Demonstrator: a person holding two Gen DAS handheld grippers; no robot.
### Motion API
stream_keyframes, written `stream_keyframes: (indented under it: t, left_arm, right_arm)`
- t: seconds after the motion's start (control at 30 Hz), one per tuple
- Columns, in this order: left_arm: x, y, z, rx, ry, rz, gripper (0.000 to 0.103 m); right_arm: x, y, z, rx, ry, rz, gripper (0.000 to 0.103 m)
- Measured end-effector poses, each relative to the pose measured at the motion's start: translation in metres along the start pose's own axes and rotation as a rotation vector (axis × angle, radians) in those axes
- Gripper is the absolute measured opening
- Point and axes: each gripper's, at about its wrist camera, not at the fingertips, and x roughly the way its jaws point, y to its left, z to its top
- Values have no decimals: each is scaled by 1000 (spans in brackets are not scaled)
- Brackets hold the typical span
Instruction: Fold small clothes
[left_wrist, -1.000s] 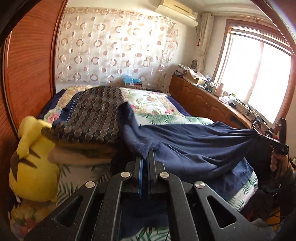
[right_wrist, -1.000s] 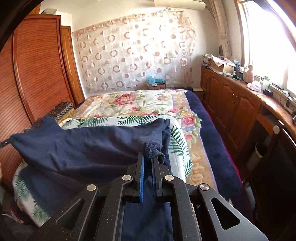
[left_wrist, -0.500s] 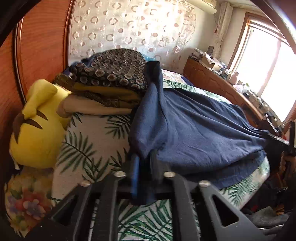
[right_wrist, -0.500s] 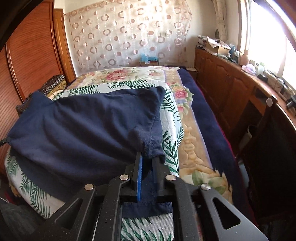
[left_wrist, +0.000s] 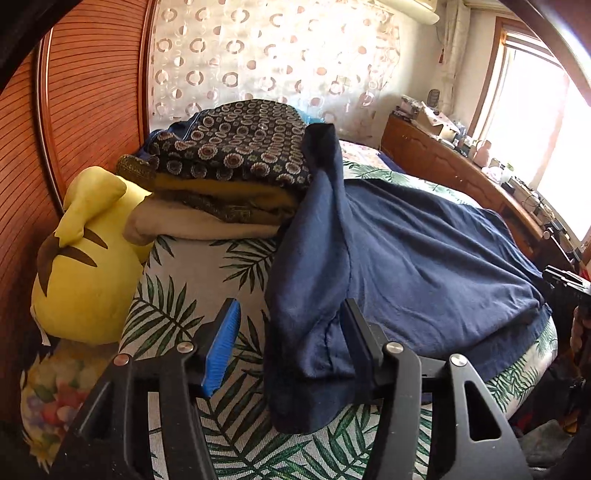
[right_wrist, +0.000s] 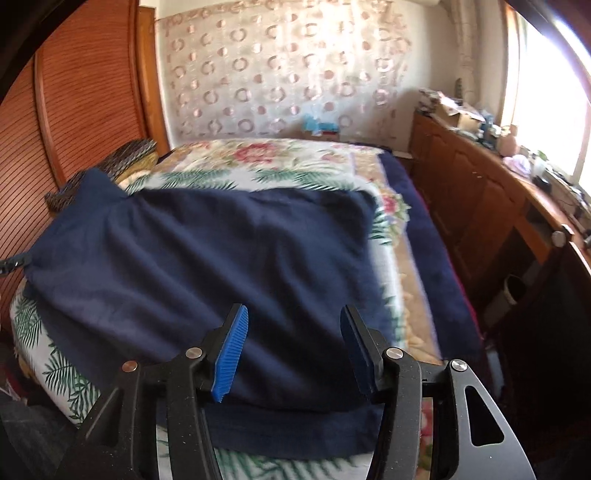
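Both grippers gape over the unlabelled navy garment (right_wrist: 221, 258).

- Left gripper (left_wrist: 291, 350): matte black, faintly speckled frame with angular linkage arms and triangular cut-outs.
- Round silver screws at the pivots, two on each side.
- One finger has a ribbed bright-blue pad (left_wrist: 222, 350); the other finger looks dark.
- Right gripper (right_wrist: 293, 354): same black frame, silver screws, ribbed blue pad (right_wrist: 231, 356).
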Motion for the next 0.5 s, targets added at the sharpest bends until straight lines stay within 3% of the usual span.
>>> stream_keyframes:
  t: [0.23,0.5]
  left_arm:
    - [2,1,-4,5,12,18,57]
    - [4,2,-8,4,19,25,57]
  right_arm:
    - [35,29,-6,-18,45,58,54]
    - [52,35,-12,-32,79,47,54]
